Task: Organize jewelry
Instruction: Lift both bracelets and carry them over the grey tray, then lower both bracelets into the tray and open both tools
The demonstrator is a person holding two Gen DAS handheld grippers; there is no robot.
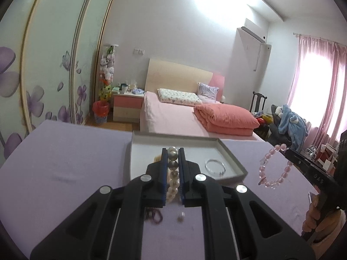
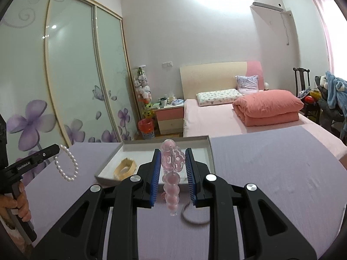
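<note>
Lilac worktop point(image 2: 271, 162) carries tray point(image 2: 209, 149) dead ahead at frame center of both claws: left claw point(image 1: 172, 151) pinching pearl bracelet point(image 1: 173, 173), right claw point(image 2: 172, 153) pinching pink bracelet point(image 2: 171, 173).

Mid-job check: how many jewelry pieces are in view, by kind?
Beaded bracelets: 3 (pearl bracelet in left gripper, pink bracelet in right gripper, dark purple strand on the cloth)
Bangles: 3 (silver bangle and beige bangle in the tray, grey ring on the cloth)
Small loose piece: 1
Total: 7
</note>
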